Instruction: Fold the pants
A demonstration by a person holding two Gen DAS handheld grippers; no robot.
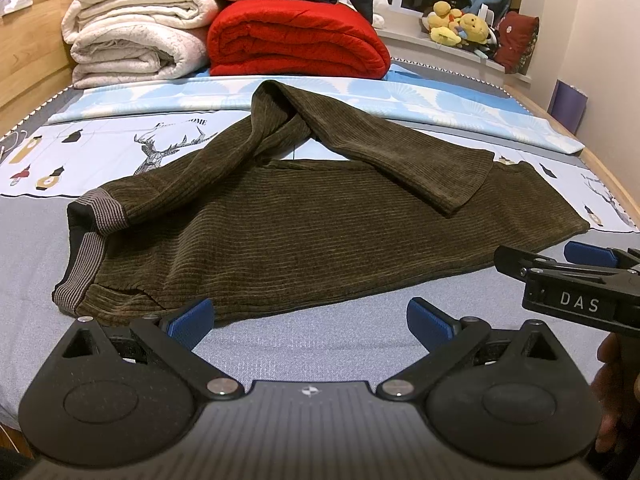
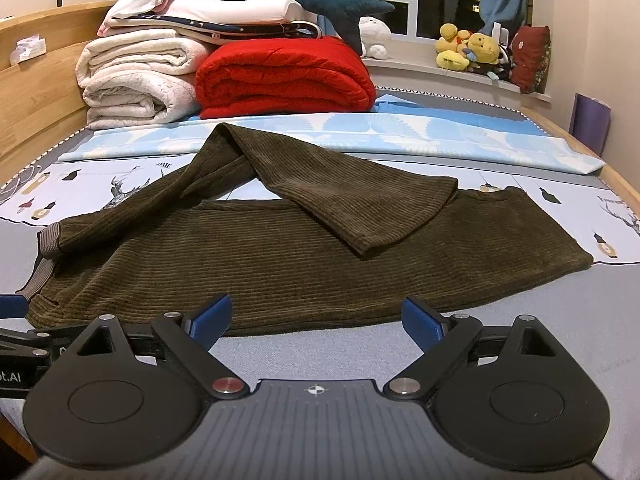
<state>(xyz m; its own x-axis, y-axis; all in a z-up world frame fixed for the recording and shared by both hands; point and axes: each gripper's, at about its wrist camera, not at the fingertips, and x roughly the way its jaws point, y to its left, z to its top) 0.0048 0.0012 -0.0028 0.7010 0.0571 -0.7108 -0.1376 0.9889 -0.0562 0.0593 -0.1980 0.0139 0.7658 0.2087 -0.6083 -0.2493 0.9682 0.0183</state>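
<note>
On the bed, brown pants lie before each gaping, empty hand-held gripper.

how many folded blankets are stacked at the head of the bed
3 clearly: the red blanket on the right, and two cream blankets beside it, the upper one on the lower one. Thinner folded bedding lies on top; more may be hidden.
</note>
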